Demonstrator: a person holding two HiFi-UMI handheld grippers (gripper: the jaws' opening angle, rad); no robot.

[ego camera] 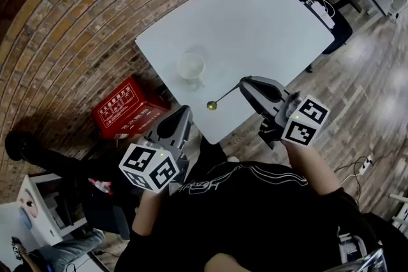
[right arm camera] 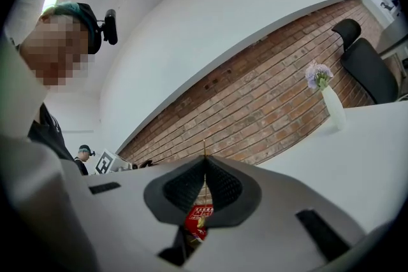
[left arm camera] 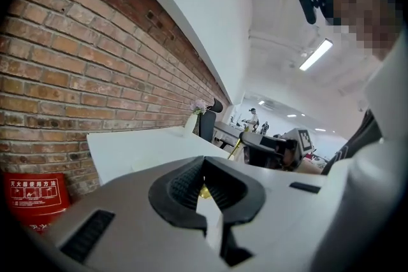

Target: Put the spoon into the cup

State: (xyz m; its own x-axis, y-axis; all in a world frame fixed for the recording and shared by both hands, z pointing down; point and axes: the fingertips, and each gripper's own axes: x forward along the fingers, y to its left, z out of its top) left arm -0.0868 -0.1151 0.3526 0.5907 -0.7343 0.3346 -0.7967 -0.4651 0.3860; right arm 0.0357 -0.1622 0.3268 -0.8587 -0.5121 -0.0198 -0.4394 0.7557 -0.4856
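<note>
The right gripper (ego camera: 244, 84) has its jaws pressed together on the end of a thin gold spoon (ego camera: 220, 99). In the right gripper view the handle runs straight up through the closed jaws, with its small bowl showing just below them. From the head view, the spoon's long axis slants away from the jaws toward the person's left and slightly back toward the body. Its bowl end hangs over the near part of the white table (ego camera: 268, 28); whether it touches the top cannot be told. The cup (ego camera: 190, 65), pale and open-topped, stands upright on the table beyond the spoon's bowl and a little to its left, near but apart from it. The bowl end is already the end closer to the cup, so the right gripper is the one placed to carry it there. The left gripper (ego camera: 185, 114) hangs lower and nearer the body, off the table's near edge, its jaws together and apparently holding nothing. A red box (ego camera: 124, 108) sits on the floor beside the table.
</note>
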